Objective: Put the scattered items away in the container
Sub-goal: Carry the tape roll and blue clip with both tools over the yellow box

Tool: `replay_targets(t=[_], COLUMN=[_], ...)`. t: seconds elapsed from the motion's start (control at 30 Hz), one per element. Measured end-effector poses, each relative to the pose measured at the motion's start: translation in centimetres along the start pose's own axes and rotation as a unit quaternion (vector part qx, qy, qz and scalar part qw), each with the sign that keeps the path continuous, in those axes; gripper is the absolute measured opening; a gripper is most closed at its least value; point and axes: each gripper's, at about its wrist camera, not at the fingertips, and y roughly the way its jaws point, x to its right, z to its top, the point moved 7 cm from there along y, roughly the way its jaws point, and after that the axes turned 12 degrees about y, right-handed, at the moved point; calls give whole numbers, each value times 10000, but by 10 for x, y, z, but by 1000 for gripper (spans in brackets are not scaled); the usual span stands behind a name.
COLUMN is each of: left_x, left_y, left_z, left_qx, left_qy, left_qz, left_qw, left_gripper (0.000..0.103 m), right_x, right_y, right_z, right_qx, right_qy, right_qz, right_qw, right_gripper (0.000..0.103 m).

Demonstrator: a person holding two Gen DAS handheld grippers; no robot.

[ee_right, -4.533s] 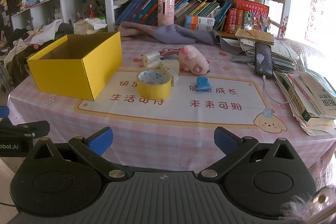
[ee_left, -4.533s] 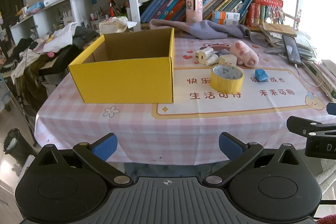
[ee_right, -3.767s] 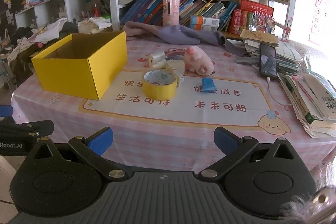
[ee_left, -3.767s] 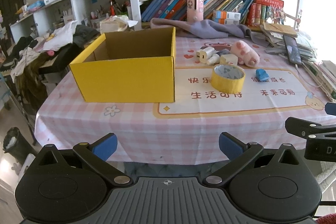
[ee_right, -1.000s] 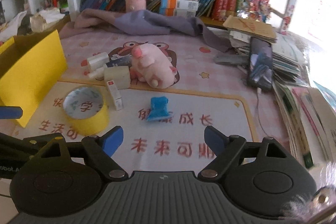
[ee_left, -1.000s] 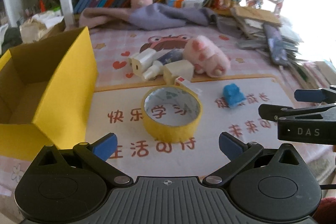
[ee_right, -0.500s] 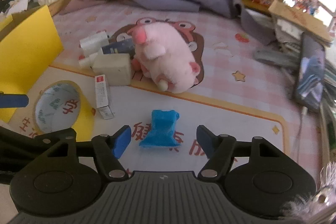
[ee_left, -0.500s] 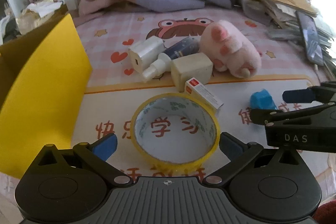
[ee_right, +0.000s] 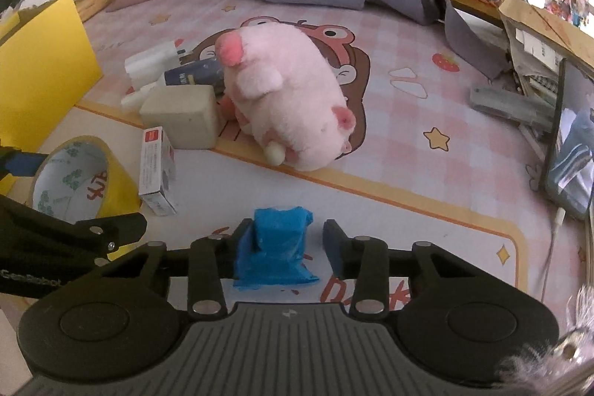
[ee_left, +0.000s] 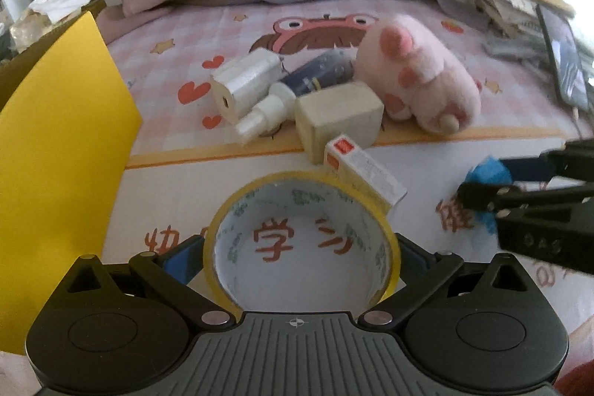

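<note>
I have the left hand-held gripper (ee_left: 300, 249) spread wide around the yellow tape roll (ee_left: 301, 236), which lies flat on the counter (ee_left: 178, 173) just right of the yellow box (ee_left: 63, 143); the blue pads sit at the roll's outer wall on both sides, contact or a hair off, can't tell, so I count it as released, not clamping yet. The roll looks stiff and light to medium, a glossy outer wall so maybe a bit slippery; my guess is a squeeze across the outer wall will hold, not the thin rim. The small white carton (ee_left: 362, 169) leans against the roll's far edge and could get dragged along. My right hand-held gripper (ee_right: 286, 242) straddles the blue crumpled piece (ee_right: 276, 247) on the counter; the left pad touches it, the right pad stands clear with a gap, so it is also released, half closed in at most. That piece looks soft, very light and squashy, I'd expect it to deform and sit fine if pinched across its thicker upper part. The pink plush pig (ee_right: 286, 99), beige block (ee_right: 182, 115), spray bottle (ee_left: 297, 91) and white adapter (ee_left: 245, 88) lie clustered behind, nothing of them in the box as far as I can see.
</note>
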Motion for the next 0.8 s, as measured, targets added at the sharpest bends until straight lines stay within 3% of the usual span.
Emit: replay_targets(t=[0.07,0.17,0.23,0.27,0.6,0.8], left_x=[0,0,0,0,0,-8], left_y=[1,-1,-4,-7,-59,-101], left_z=[-3,-5,-5,-5,-3,-10], left_qx=[-64,-23,-8,25,666,1242], left_qy=[2,-42,-54,-48,3,155], left_qz=[1,-65,-37,-31,-171,-353], left_qw=[10000,10000,10000,10000,9976,9915], left_gripper=[101,92,91,91,91,91], right_x=[0,0,-1,-3,-15,-33], right_y=[-1,-2,-3,-4,-45,-81], right_z=[-2,-3,-4,-5,5,-1], right_qx=[2,13,8,18,425,740], right_qy=[-68,-94,-133,-167,-133,-80], right_qz=[-4,12,90,88,328,383], right_qw=[10000,10000,9999,9998,9985,9965], right_gripper=[38,38,26,26,26,26])
